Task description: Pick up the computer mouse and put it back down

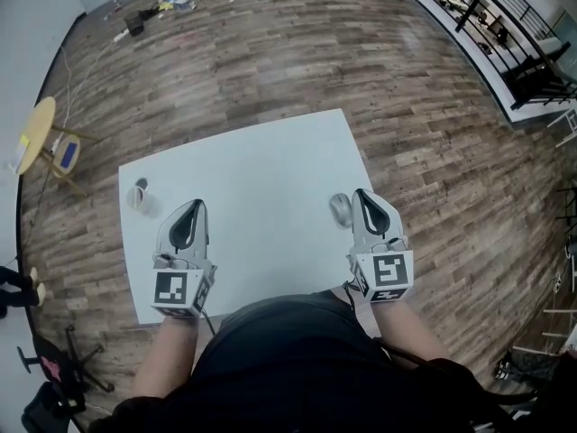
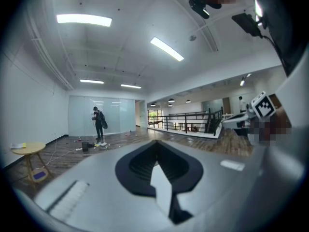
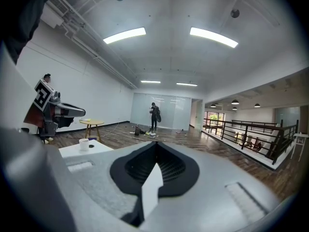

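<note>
**Head view, left to right.** A white cup [image 1: 137, 196] stands at the left edge of the table [image 1: 261, 170], far left of the computer mouse [image 1: 340, 209].

**Left gripper** [image 1: 192, 207]: well left of the mouse. Its own view shows the jaws closed tip to tip with nothing between them.

**Mouse:** it lies untouched on the table near the right edge. Its long axis runs away from the person, roughly parallel to both grippers.

**Right gripper** [image 1: 361, 197]: just right of the mouse, alongside it and almost touching. The jaws are pressed together and empty. Its own view looks past the mouse, which does not appear there.

Of the 2 grippers, the right is by far the nearer to the mouse.

**Judgement:** the pick-up has not begun. The right jaws would have to open and shift left, toward the mouse, to straddle its narrow width across the long axis.
</note>
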Motion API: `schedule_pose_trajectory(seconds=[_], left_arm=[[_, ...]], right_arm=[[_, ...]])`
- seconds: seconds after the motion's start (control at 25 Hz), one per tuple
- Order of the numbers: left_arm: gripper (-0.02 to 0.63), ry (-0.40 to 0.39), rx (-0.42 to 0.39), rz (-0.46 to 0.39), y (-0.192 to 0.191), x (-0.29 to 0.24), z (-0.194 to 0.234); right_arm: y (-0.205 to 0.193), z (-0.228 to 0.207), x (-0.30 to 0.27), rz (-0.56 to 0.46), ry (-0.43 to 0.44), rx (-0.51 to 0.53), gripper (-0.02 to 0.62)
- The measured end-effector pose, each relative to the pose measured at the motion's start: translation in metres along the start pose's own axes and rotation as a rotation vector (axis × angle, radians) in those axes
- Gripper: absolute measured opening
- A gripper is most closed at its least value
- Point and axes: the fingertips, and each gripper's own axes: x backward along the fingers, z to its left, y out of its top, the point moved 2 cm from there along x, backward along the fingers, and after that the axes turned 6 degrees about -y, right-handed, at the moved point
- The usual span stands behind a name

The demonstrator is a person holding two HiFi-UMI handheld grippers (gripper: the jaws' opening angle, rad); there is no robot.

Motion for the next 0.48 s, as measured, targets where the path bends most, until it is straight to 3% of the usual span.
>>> schedule_pose_trajectory(seconds=[0.48], left_arm=[[0.002, -0.014, 0.03, 0.022, -0.004, 0.002, 0.004]], right_arm=[[-0.001, 0.003, -0.012, 0.01, 0.009, 0.009, 0.002]])
